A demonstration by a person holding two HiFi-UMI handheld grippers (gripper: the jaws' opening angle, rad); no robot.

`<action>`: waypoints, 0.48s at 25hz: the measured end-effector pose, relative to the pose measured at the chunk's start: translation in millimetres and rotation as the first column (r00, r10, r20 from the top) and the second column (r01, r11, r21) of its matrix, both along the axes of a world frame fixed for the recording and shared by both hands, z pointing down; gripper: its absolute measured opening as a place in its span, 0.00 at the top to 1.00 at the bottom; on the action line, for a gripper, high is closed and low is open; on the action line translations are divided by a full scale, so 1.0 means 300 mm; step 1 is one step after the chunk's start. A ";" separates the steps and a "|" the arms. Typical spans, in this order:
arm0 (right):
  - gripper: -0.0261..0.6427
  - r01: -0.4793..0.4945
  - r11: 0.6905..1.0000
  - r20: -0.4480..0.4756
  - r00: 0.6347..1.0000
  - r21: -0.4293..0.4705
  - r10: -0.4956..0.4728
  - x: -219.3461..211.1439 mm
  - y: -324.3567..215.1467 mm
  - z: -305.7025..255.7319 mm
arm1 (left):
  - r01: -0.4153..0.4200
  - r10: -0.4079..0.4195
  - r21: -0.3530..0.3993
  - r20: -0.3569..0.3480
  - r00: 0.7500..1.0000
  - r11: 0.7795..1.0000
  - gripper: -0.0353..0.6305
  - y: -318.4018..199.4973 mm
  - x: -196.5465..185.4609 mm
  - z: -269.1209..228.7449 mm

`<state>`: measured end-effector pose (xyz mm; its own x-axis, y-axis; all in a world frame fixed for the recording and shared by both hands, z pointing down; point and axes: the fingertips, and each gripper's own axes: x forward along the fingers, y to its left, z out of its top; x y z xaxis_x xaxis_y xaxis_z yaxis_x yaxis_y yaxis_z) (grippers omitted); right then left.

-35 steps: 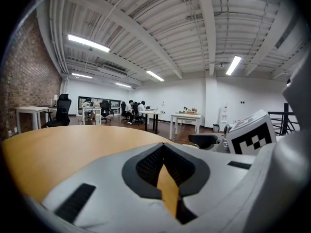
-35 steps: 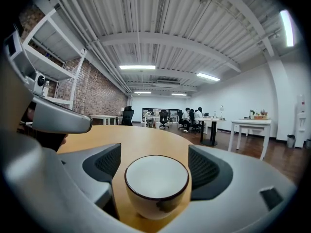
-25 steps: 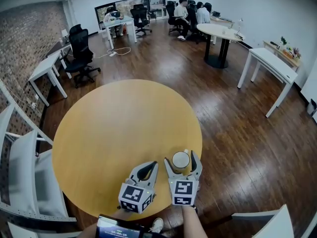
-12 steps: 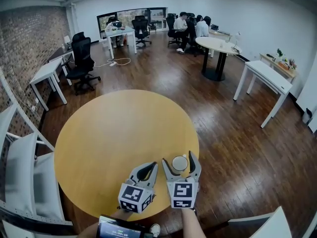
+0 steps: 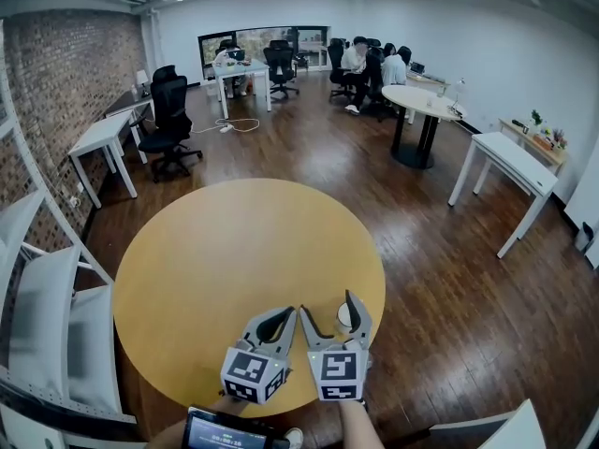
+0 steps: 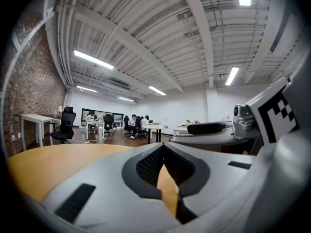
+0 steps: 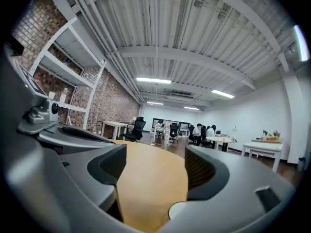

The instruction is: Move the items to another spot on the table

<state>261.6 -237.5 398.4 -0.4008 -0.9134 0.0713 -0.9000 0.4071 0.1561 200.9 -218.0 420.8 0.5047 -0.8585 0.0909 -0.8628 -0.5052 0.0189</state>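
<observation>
- Table [image 5: 215,251]: choose a new spot further in, away from the edge.
- Right gripper [image 5: 326,303]: jaws closing round the cup [image 5: 345,316], pads not yet pressing. Centre it, squeeze evenly, lift straight.
- Left gripper [image 5: 279,320]: clenched, empty, just beside. Best kept clear.
- Cup: near the table's front-right edge, between the right jaws.

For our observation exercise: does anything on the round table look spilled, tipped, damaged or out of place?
Nothing stands out. The cup sits between the right hand-held gripper's closing jaws, near the table's edge; no spill or damage shows.
</observation>
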 end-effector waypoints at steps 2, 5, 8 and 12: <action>0.48 0.025 1.000 0.003 1.000 0.013 -0.025 -0.043 0.016 -0.033 | 0.015 -0.015 0.013 -0.003 1.000 1.000 0.94 0.010 -0.036 -0.021; 0.53 0.072 0.997 0.005 0.997 0.032 -0.072 -0.129 0.043 -0.077 | 0.046 -0.046 0.016 -0.009 0.999 0.999 0.94 0.032 -0.112 -0.058; 0.56 0.113 0.993 -0.001 0.994 0.043 -0.114 -0.226 0.068 -0.104 | 0.069 -0.069 0.026 -0.008 0.998 0.997 0.94 0.050 -0.203 -0.074; 0.59 0.162 0.986 0.003 0.987 0.049 -0.162 -0.336 0.104 -0.146 | 0.094 -0.094 0.026 -0.009 0.996 0.995 0.94 0.078 -0.311 -0.105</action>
<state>160.8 -206.4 354.6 -0.5439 -0.8388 0.0254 -0.8239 0.5395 0.1733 107.6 -194.7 389.3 0.4222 -0.9043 0.0639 -0.9064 -0.4222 0.0134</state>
